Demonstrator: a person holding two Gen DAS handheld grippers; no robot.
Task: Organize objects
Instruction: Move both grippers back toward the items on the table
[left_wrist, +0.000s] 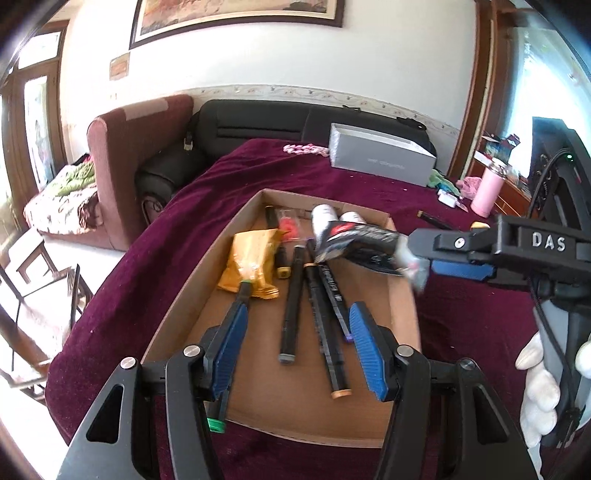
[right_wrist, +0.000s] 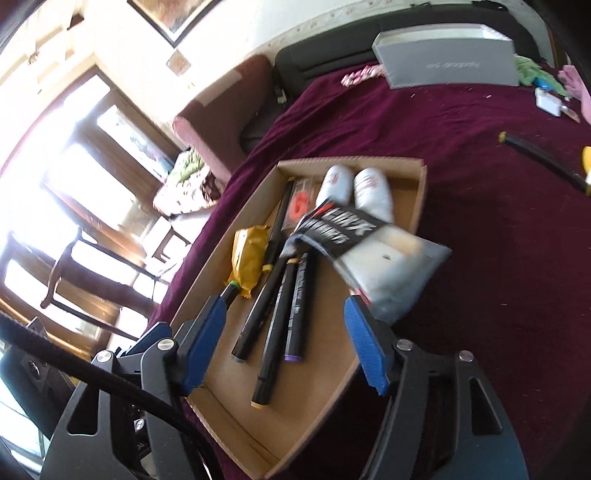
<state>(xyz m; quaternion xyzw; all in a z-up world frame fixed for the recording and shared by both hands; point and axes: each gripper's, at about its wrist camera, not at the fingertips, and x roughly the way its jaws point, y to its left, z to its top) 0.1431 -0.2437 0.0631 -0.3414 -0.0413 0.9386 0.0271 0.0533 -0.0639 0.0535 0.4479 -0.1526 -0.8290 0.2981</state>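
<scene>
A shallow cardboard tray (left_wrist: 400, 306) (right_wrist: 419, 192) lies on the maroon cloth. It holds several black markers (left_wrist: 291, 299) (right_wrist: 275, 321), a yellow packet (left_wrist: 251, 258) (right_wrist: 247, 258), an orange item in clear wrap (left_wrist: 290, 225) (right_wrist: 300, 205) and two white tubes (left_wrist: 323, 218) (right_wrist: 371, 192). My left gripper (left_wrist: 295, 347) is open above the tray's near end. My right gripper (right_wrist: 284, 343) stands open over the tray. A black-and-clear packet (left_wrist: 362, 240) (right_wrist: 373, 258) lies blurred at its right fingertip over the tray's right rim; in the left wrist view the right gripper (left_wrist: 432, 258) sits at the packet's clear end.
A grey box (left_wrist: 384, 157) (right_wrist: 447, 61) stands at the far side of the cloth. A loose black marker (left_wrist: 434, 219) (right_wrist: 543, 157) and a yellow item (right_wrist: 587, 157) lie to the right. A pink bottle (left_wrist: 489, 192), a sofa (left_wrist: 140, 162) and chairs (left_wrist: 33, 280) surround the table.
</scene>
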